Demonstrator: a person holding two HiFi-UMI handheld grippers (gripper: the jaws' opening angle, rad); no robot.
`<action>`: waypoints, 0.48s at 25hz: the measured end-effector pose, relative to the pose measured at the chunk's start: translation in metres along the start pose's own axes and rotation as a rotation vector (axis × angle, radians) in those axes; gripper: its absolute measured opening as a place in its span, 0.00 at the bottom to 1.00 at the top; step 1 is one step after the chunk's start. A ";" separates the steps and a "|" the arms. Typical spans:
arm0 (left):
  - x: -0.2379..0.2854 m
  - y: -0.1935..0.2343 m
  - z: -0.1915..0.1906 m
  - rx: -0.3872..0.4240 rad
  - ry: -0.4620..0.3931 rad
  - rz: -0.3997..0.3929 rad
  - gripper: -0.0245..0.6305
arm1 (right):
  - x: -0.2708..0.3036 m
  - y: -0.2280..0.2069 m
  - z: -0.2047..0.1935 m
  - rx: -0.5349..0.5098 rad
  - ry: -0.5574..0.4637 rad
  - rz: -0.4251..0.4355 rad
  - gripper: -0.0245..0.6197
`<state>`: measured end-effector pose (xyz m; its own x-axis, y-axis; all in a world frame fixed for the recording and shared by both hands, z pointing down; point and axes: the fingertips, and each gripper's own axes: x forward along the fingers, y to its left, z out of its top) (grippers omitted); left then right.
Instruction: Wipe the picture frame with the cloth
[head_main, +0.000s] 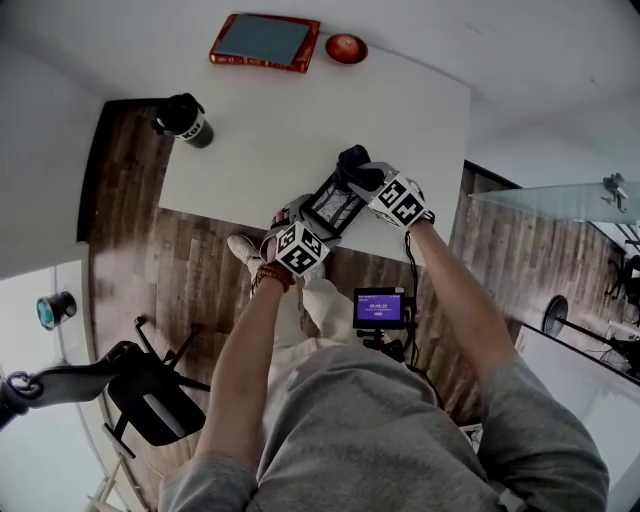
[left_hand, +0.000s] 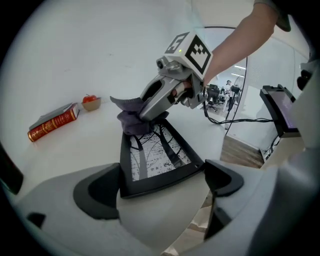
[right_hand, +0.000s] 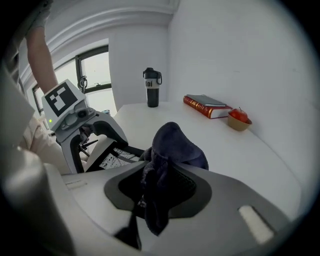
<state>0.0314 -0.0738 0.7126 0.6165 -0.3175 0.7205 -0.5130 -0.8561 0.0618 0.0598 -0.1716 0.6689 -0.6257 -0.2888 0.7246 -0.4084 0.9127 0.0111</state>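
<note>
the picture frame (head_main: 335, 205) sits at the desk (head_main: 260, 150)'s near edge, its near end at the fingers of the left gripper (head_main: 302, 228). the fingers of the right gripper (head_main: 366, 181) hold a dark cloth (head_main: 352, 160) at its far end.

left gripper (head_main: 305, 222), right gripper (head_main: 358, 176): grey shells, dark pads (left_hand: 97, 192), each with a white cube (head_main: 401, 200) of black square markers. black cable (head_main: 409, 262) at the right wrist. person: grey short-sleeved shirt (head_main: 370, 430), pale trousers (head_main: 320, 300), red-brown bead bracelet (head_main: 272, 275).
</note>
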 end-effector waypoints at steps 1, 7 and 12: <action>0.000 0.000 0.000 0.000 0.001 0.000 0.85 | -0.003 -0.001 -0.004 0.020 -0.006 0.002 0.23; 0.001 0.001 -0.002 -0.002 0.002 0.000 0.85 | -0.014 -0.006 -0.019 0.178 -0.051 0.000 0.23; 0.001 0.000 -0.001 0.001 0.001 0.001 0.85 | -0.013 -0.005 -0.018 0.237 -0.041 -0.056 0.22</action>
<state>0.0313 -0.0738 0.7144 0.6158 -0.3178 0.7209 -0.5130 -0.8563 0.0607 0.0816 -0.1672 0.6721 -0.6223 -0.3526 0.6988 -0.5846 0.8030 -0.1155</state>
